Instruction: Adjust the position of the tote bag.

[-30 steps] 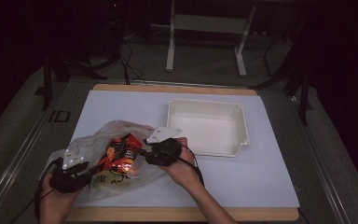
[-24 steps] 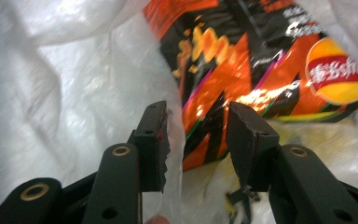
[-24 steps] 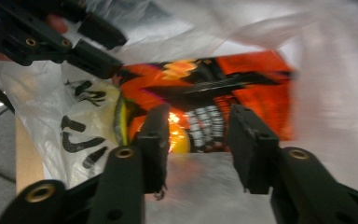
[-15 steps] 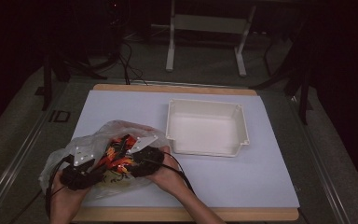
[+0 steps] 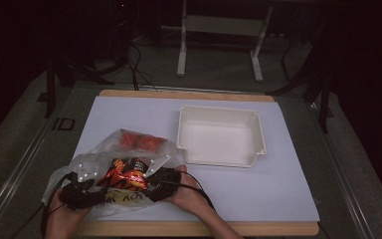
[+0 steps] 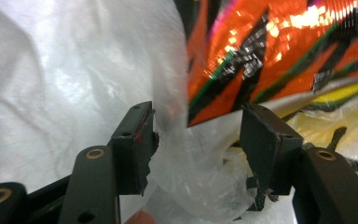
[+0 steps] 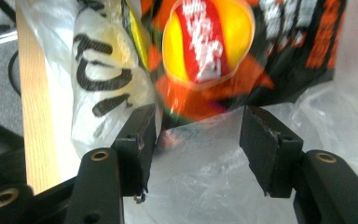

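Moved since earlier: both grippers pulled back toward the near table edge, and sit closer together than a second ago; bag bunched up between them, red pack now exposed at its far side.
Left gripper (image 5: 82, 191): black, jaws apart, a fold of thin plastic sitting in the gap, not pinched; in the left gripper view its midpoint (image 6: 196, 140) lies on that fold.
Right gripper (image 5: 163, 180): black, jaws apart as well, clear film in the gap (image 7: 198, 140), nothing clamped.
Plastic bag (image 5: 87, 167): between and under both grippers; translucent white, crinkled, soft, glossy; black lettering on it beside the right gripper's left jaw.
Snack packet (image 5: 124, 174): inside the bag, just ahead of both sets of jaws; shiny foil, orange and black with zigzag stripes, a red-yellow round logo in the right gripper view (image 7: 209, 42).
Red pack (image 5: 139, 142): beyond the grippers, at the bag's far side; red, rounded, details too small to tell.
White tray (image 5: 256, 149): ahead and to the right of the right gripper, well apart from it; rigid, rectangular, raised rim.
Table (image 5: 288, 199): white flat sheet over a wooden board, light wood edge just behind the grippers.
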The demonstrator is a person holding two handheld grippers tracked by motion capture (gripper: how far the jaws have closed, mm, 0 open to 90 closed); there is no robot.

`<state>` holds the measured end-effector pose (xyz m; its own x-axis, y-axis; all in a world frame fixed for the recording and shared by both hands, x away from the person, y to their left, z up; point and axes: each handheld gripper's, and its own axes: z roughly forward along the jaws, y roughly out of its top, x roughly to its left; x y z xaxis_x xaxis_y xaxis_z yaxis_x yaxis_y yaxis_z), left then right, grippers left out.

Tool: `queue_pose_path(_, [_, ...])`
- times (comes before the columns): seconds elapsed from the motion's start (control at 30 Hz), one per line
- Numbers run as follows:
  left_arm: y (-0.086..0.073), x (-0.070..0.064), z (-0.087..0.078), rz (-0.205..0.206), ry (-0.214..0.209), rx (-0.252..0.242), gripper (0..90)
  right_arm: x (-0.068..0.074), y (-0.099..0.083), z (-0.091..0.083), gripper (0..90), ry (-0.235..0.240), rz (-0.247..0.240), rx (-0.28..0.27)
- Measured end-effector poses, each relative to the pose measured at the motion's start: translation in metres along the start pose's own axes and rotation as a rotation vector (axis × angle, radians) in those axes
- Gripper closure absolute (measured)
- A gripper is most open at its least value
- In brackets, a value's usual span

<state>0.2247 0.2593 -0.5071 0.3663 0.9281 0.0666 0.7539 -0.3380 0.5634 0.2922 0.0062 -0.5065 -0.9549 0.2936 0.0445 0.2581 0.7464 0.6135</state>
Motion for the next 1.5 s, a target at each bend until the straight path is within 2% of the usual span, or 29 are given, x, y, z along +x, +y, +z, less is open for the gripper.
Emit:
queue_pose_path(0.1, [0.0,-0.001,0.003,0.008,0.006,0.007,49.0,-0.003,-0.007,0.001,45.9,0.009,-0.001,0.01])
queue_pose_path(0.2, [0.0,0.003,0.004,-0.016,0.024,0.007,53.6,-0.004,-0.012,0.001,45.9,0.003,-0.003,0.032])
queue_pose_path(0.3, [0.0,0.006,0.003,-0.024,0.022,-0.008,56.6,-0.007,-0.016,0.001,48.8,0.003,-0.001,0.038])
queue_pose_path(0.47, [0.005,-0.001,0.001,0.035,0.046,-0.027,64.8,-0.008,-0.017,0.0,63.3,0.011,-0.021,0.044])
queue_pose_path(0.6, [0.008,-0.003,0.0,0.05,0.061,-0.048,74.5,-0.008,-0.019,-0.003,64.1,0.0,-0.038,0.052])
queue_pose_path(0.7, [0.008,-0.002,-0.003,0.06,0.053,-0.059,80.2,-0.012,-0.024,-0.007,63.7,-0.008,-0.041,0.052])
queue_pose_path(0.77, [0.009,-0.003,-0.004,0.068,0.05,-0.063,82.7,-0.016,-0.027,-0.012,66.1,-0.021,-0.005,0.038])
queue_pose_path(0.9, [0.011,-0.005,-0.009,0.073,0.039,-0.095,84.7,-0.022,-0.028,-0.02,67.7,-0.035,0.02,-0.006])
queue_pose_path(1.03, [0.015,-0.006,-0.015,0.082,0.025,-0.126,86.0,-0.022,-0.025,-0.029,66.0,-0.051,0.003,-0.044])
queue_pose_path(1.27, [0.018,-0.01,-0.02,0.104,0.03,-0.14,87.1,-0.023,-0.025,-0.04,62.6,-0.064,-0.005,-0.098])
queue_pose_path(1.4, [0.018,-0.009,-0.02,0.094,0.027,-0.146,86.8,-0.02,-0.022,-0.041,59.3,-0.059,-0.029,-0.129])
queue_pose_path(1.5, [0.018,-0.009,-0.019,0.093,0.03,-0.143,86.7,-0.018,-0.018,-0.037,59.2,-0.054,-0.023,-0.135])
